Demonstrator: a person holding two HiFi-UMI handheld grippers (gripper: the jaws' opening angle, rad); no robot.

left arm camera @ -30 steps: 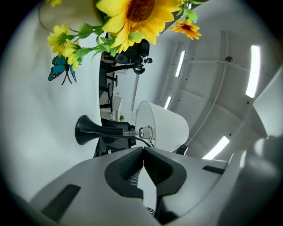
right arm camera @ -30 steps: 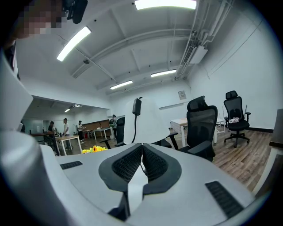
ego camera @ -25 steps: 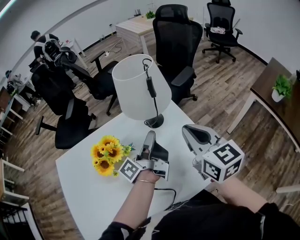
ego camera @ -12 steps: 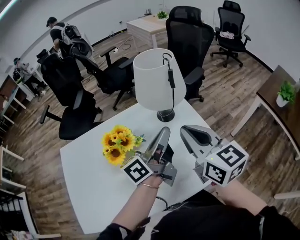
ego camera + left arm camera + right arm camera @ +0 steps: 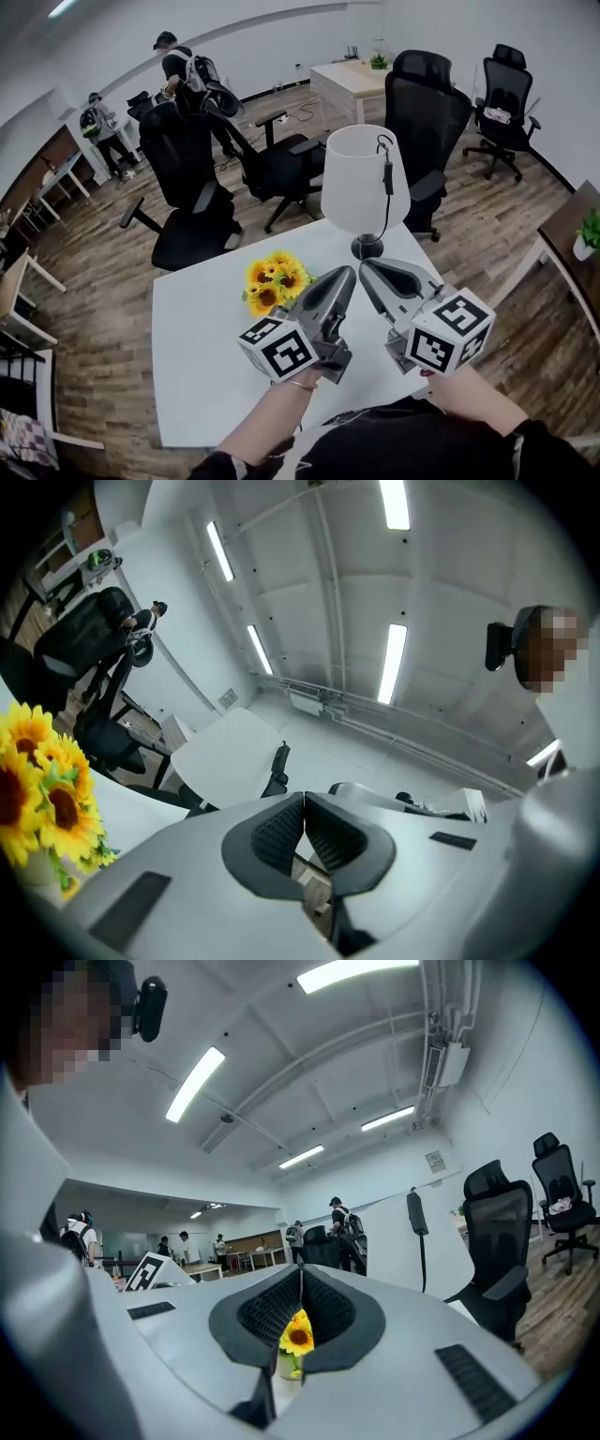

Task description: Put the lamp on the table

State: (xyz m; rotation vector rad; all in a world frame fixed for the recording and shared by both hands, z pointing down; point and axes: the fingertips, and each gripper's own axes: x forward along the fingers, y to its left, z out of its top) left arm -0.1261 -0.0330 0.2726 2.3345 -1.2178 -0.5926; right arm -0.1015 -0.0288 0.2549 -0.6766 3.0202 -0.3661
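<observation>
A lamp (image 5: 364,184) with a white shade and a small black base stands upright at the far right corner of the white table (image 5: 197,347); its black cord with a switch hangs down the shade. In the left gripper view the shade (image 5: 220,759) shows beyond the jaws. Both grippers hover over the table's near side, tilted upward and apart from the lamp. My left gripper (image 5: 345,275) is shut with nothing in it. My right gripper (image 5: 367,268), beside it, is shut and empty too. In the right gripper view the lamp shade (image 5: 398,1246) is at right.
A bunch of sunflowers (image 5: 272,281) sits on the table, left of the grippers. Black office chairs (image 5: 427,103) crowd the far side of the table. People stand at the back left. A dark side table with a plant (image 5: 589,234) is at right.
The head view has swung so the table, lamp and flowers sit further right and farther off. Both grippers have tilted upward and drawn closer together, both still shut.
</observation>
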